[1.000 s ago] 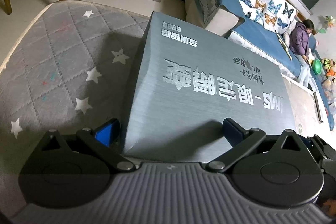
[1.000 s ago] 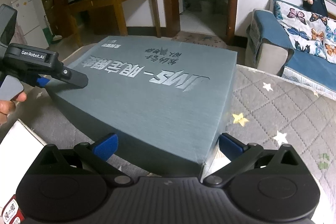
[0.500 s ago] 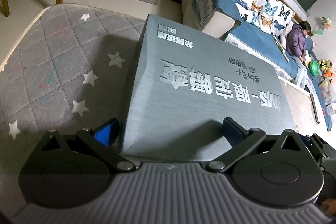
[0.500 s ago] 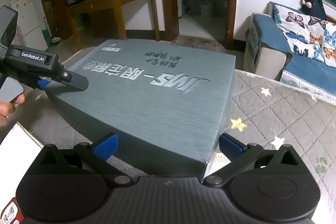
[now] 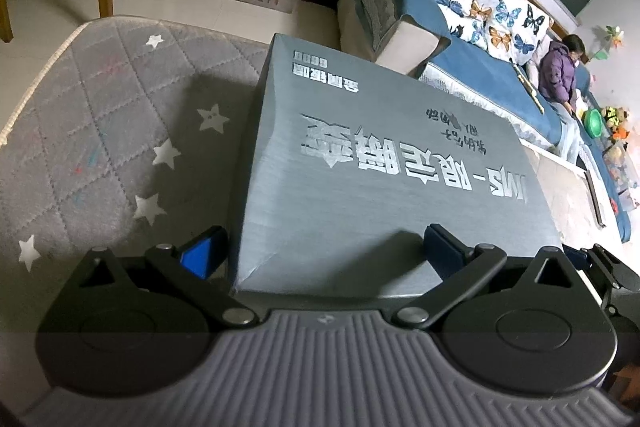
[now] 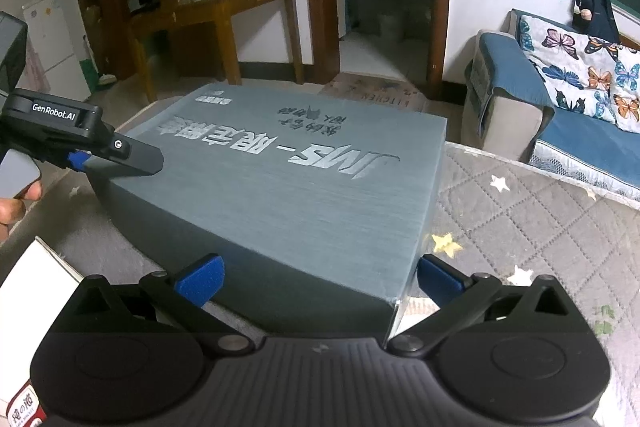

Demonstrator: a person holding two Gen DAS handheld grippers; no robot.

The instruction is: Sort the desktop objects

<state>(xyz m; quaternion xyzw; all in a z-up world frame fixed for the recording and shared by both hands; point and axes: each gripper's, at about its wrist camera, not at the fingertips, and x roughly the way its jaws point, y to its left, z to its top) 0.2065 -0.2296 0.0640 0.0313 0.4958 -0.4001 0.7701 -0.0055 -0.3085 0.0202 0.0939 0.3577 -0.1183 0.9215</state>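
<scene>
A large grey box (image 5: 384, 171) with silver lettering is held over the grey star-quilted mat (image 5: 100, 131). My left gripper (image 5: 320, 251) is clamped wide over its near edge: one blue pad sits below the side wall and the other finger lies on the lid. The right wrist view shows this gripper (image 6: 120, 155) at the box's far-left edge. My right gripper (image 6: 316, 279) straddles the near corner of the box (image 6: 304, 187), with one finger on the front wall and the other on the right wall. A hand (image 6: 16, 203) shows at the left.
A white carton (image 6: 28, 279) lies at the lower left, next to the right gripper. A blue sofa (image 6: 560, 99) with butterfly cushions stands to the right of the mat, and a person sits at its far end (image 5: 558, 75). A wooden table (image 6: 224, 15) stands behind.
The box stays fixed between both grippers while the mat and room slide past, so box and grippers have moved together, slightly up and away from the mat.
</scene>
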